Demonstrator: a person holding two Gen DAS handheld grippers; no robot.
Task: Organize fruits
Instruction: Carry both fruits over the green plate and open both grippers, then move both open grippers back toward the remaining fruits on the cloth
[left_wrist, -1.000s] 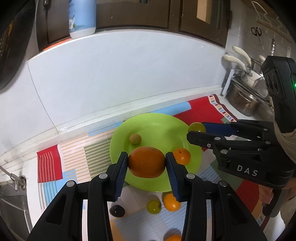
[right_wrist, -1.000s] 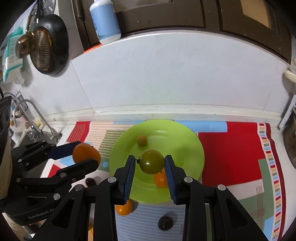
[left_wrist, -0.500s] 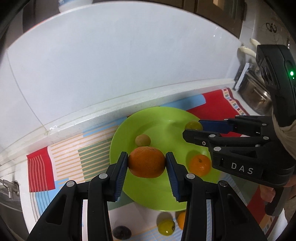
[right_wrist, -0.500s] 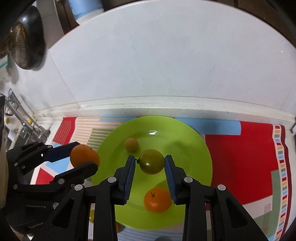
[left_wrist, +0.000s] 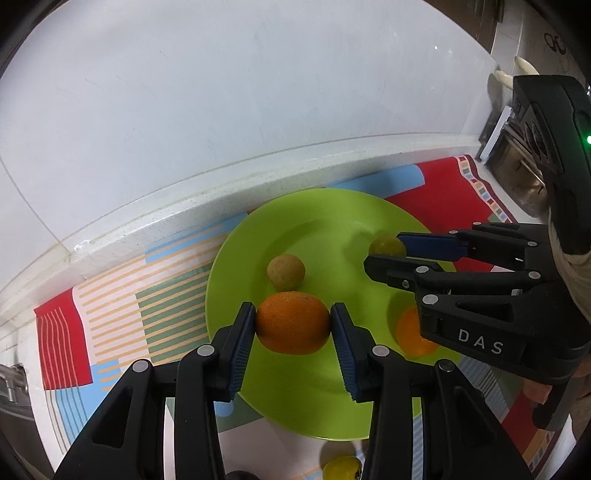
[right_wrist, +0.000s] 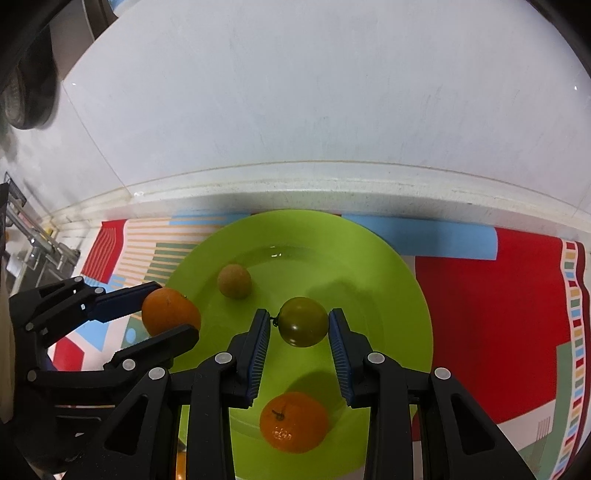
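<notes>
Gripper on our left (left_wrist: 293, 326) is closed on a large round orange (left_wrist: 293, 322), its blue pads pressed to either side, and in the left wrist view we hold it over the near-left part of the round lime-green plate (left_wrist: 332, 214). Just beyond it a small tan round fruit (left_wrist: 286, 271) lies on the plate, and a small orange mandarin (left_wrist: 408, 334) sits to the right, partly hidden by our right gripper (left_wrist: 384, 254). A yellow fruit (left_wrist: 341, 468) lies off the plate on the patterned mat (left_wrist: 110, 295) covering the table.

From the right wrist view, our right gripper (right_wrist: 299, 326) clamps a small greenish-brown tomato (right_wrist: 303, 321) above the plate's middle. The mandarin (right_wrist: 293, 421) lies directly below and nearer to us, the tan fruit (right_wrist: 233, 280) ahead to the left. Bare plate lies straight ahead and to the right of the tomato, so we judge the release should go forward there. The left gripper's orange (right_wrist: 170, 311) hangs at the plate's left rim and needs to come inward.
</notes>
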